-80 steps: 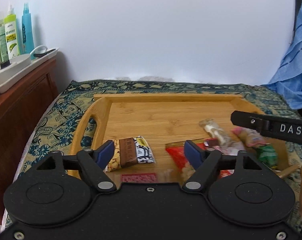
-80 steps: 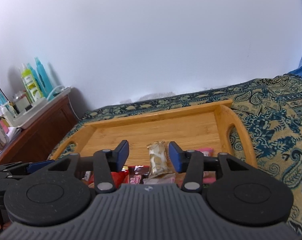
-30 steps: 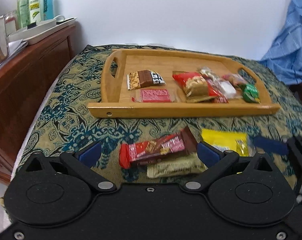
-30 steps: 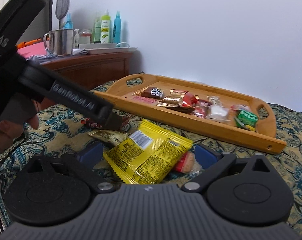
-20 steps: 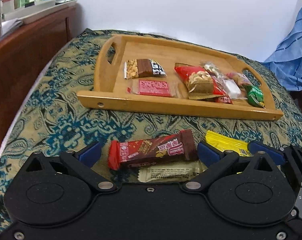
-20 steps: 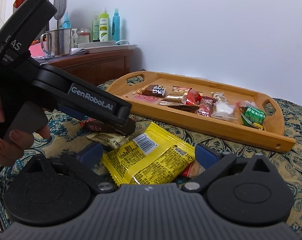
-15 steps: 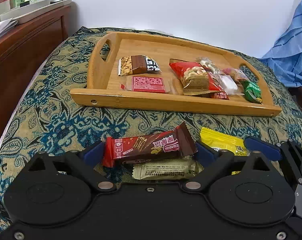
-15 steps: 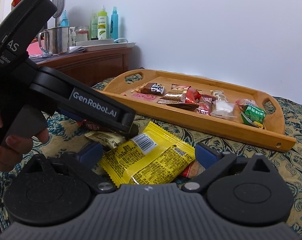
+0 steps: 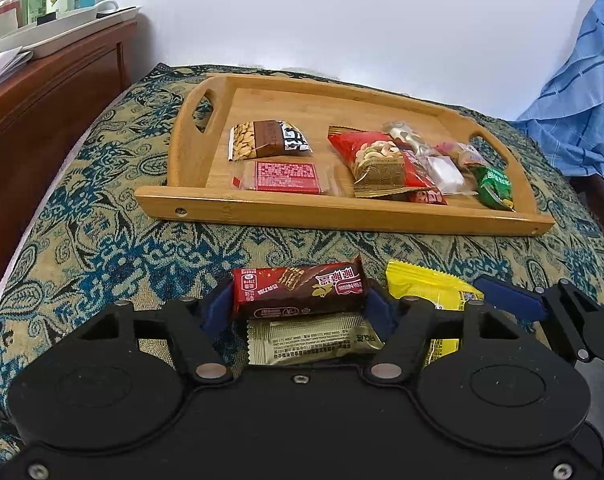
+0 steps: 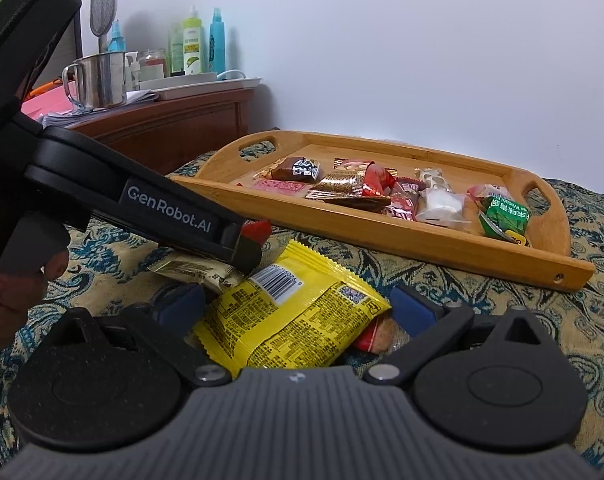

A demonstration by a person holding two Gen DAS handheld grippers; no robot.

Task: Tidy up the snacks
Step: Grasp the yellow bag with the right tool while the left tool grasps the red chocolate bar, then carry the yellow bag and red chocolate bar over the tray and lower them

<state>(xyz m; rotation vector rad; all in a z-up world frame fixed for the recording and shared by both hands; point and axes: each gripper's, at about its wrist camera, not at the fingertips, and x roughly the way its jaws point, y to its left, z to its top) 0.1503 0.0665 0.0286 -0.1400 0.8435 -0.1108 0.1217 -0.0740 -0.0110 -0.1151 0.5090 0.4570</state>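
Observation:
My left gripper (image 9: 298, 308) is shut on a dark red wafer bar (image 9: 298, 286), held just above the patterned cloth. An olive-gold bar (image 9: 313, 340) lies under it. In the right wrist view the left gripper (image 10: 246, 244) reaches in from the left, the bar's red end (image 10: 258, 230) showing. My right gripper (image 10: 298, 306) is open, its fingers either side of a yellow snack packet (image 10: 290, 312) lying on the cloth; a red-wrapped snack (image 10: 375, 334) peeks from under it. A wooden tray (image 9: 341, 216) beyond holds several snacks.
A wooden cabinet (image 10: 174, 128) at the left carries a steel mug (image 10: 100, 80), bottles and a white tray. A blue striped cloth (image 9: 577, 100) hangs at the right. A white wall stands behind the tray. The patterned cloth (image 9: 102, 240) covers the surface.
My left gripper closed on the dark red wafer bar, its fingers moving in from wide open. The right gripper stayed open around the yellow packet.

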